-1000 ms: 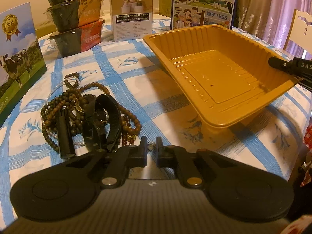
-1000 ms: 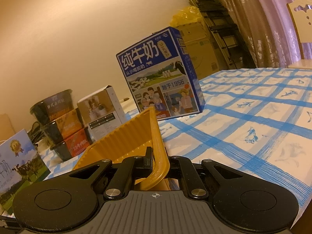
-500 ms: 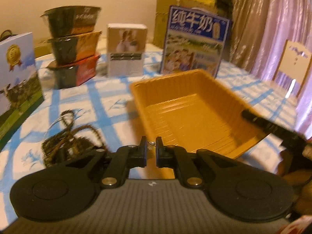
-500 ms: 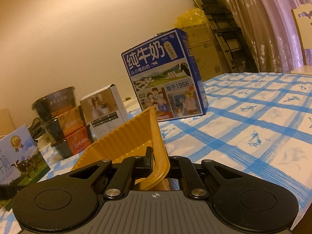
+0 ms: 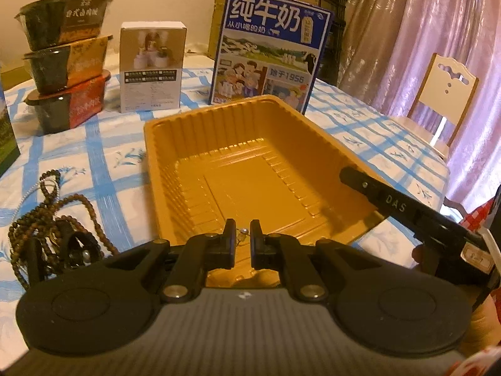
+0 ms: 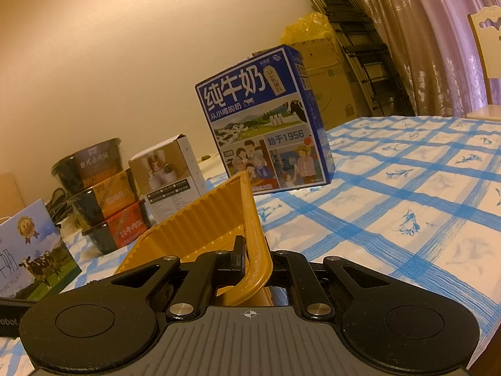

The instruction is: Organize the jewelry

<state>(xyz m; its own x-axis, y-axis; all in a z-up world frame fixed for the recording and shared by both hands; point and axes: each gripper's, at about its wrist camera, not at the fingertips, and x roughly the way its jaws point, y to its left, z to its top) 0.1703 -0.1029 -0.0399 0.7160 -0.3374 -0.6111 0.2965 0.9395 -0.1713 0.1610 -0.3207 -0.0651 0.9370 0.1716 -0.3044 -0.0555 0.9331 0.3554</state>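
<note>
The right gripper (image 6: 254, 258) is seen closed on the near rim of the orange tray (image 6: 200, 219), one finger inside the wall and one outside, and the tray is held tilted with its ribbed wall rising toward the far side. Beyond it a blue milk carton (image 6: 266, 125) is stood upright on the blue-checked tablecloth (image 6: 407, 203). To the left a small white box (image 6: 167, 174), three stacked food bowls (image 6: 100, 194) and a cow-printed card (image 6: 31, 250) are ranged along the far edge.

"纯牛奶" and "始于1956" on the blue milk carton (image 5: 269, 50); "DAS" on the right gripper (image 5: 395, 203).
</note>
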